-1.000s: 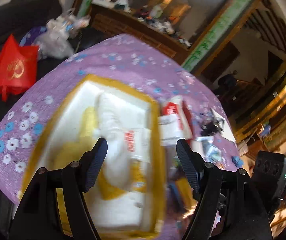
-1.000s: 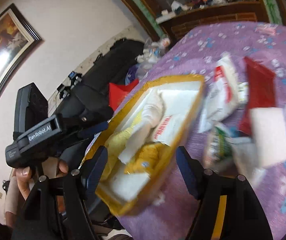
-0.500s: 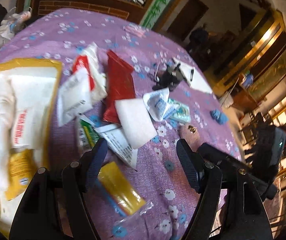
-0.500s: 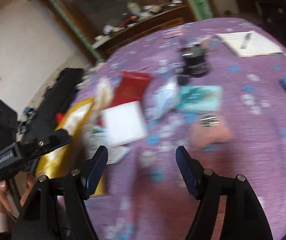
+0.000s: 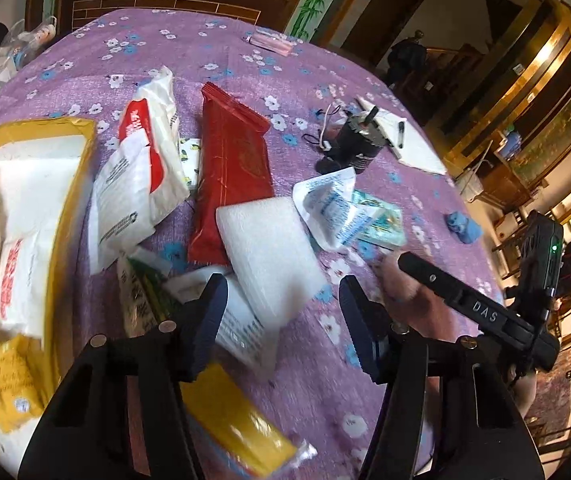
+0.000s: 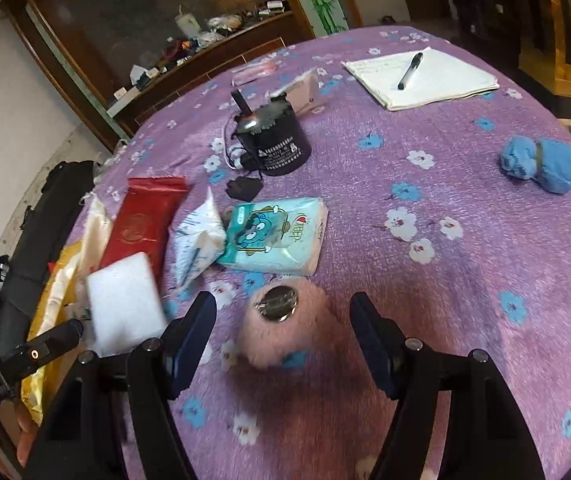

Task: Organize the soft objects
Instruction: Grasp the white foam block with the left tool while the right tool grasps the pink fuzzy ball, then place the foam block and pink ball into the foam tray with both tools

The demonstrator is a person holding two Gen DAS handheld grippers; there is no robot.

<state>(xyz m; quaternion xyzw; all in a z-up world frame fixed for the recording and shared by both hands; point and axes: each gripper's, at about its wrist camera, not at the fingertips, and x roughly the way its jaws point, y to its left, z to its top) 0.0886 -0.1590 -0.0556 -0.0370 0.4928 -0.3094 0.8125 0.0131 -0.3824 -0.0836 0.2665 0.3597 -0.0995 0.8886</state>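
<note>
My left gripper (image 5: 283, 320) hangs low over a white foam block (image 5: 269, 256) on the purple flowered tablecloth (image 5: 189, 52). Its jaws are closing; the block's near corner lies between them with a gap on each side. My right gripper (image 6: 281, 328) stands open around a pink fluffy thing (image 6: 285, 344) with a metal clip on top, not touching it. The same foam block (image 6: 125, 304) appears in the right wrist view, with a left fingertip (image 6: 71, 327) beside it. A yellow tray (image 5: 73, 184) at the left holds white soft packs.
Around the foam lie a red pack (image 5: 233, 168), white tissue packs (image 5: 141, 160), a teal tissue pack (image 6: 277, 240) and a yellow pack (image 5: 237, 424). Further off are a black cylinder (image 6: 273, 140), a notepad with pen (image 6: 421, 76) and a blue cloth bundle (image 6: 541, 164).
Both grippers swung away from the yellow tray and dropped toward the loose packs. The left jaws have narrowed over the foam block; the right gripper now straddles the pink fluffy thing.
</note>
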